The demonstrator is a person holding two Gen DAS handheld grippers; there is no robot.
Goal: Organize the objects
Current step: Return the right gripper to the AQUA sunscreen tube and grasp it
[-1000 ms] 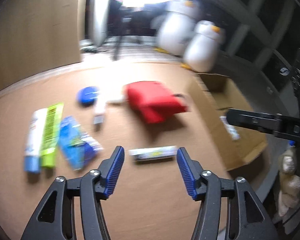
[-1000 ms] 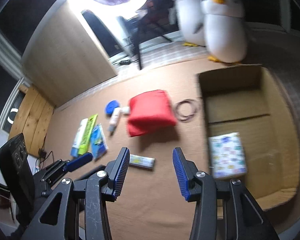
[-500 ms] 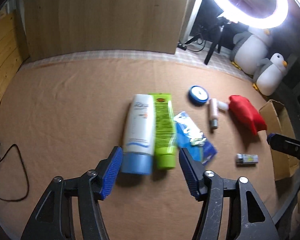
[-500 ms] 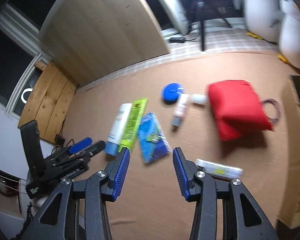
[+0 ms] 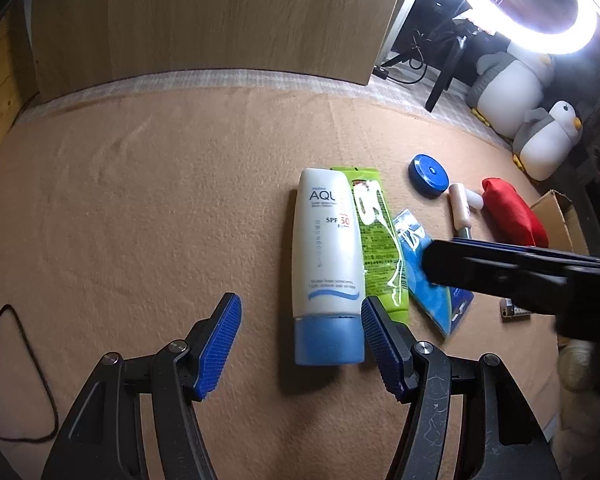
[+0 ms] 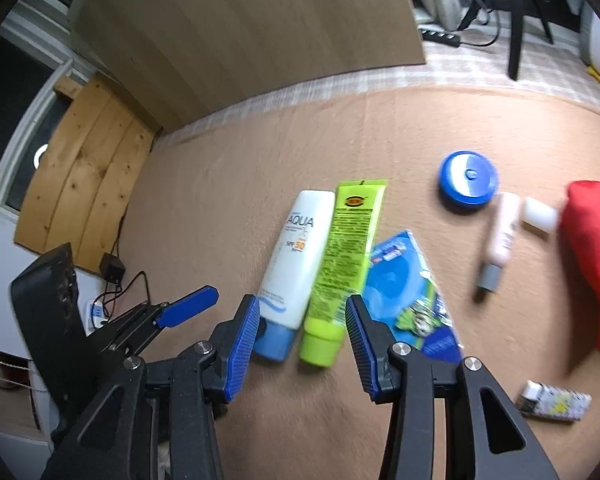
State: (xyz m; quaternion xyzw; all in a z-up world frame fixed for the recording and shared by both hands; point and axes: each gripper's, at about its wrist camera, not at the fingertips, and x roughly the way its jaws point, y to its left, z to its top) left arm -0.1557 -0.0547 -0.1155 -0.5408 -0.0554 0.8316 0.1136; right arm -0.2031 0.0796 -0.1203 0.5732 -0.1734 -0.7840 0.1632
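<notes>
A white sunscreen tube (image 5: 327, 264) with a blue cap lies on the tan cloth beside a green tube (image 5: 376, 240) and a blue packet (image 5: 436, 292). My left gripper (image 5: 300, 344) is open and empty, just short of the white tube's cap. My right gripper (image 6: 300, 344) is open and empty, its fingers to either side of the caps of the white tube (image 6: 296, 256) and the green tube (image 6: 344, 264). It reaches in from the right in the left wrist view (image 5: 500, 272), above the blue packet.
A blue round tin (image 6: 466, 182), a small pink bottle (image 6: 500, 240), a red pouch (image 6: 592, 248) and a small patterned stick (image 6: 556, 400) lie to the right. A cardboard box (image 5: 560, 220) and plush penguins (image 5: 540, 136) are far right. A cable (image 5: 24, 360) lies at left.
Both grippers have swung left from the red pouch and the box and moved close to the tubes. The right gripper now reaches over the blue packet. Both stay open.
</notes>
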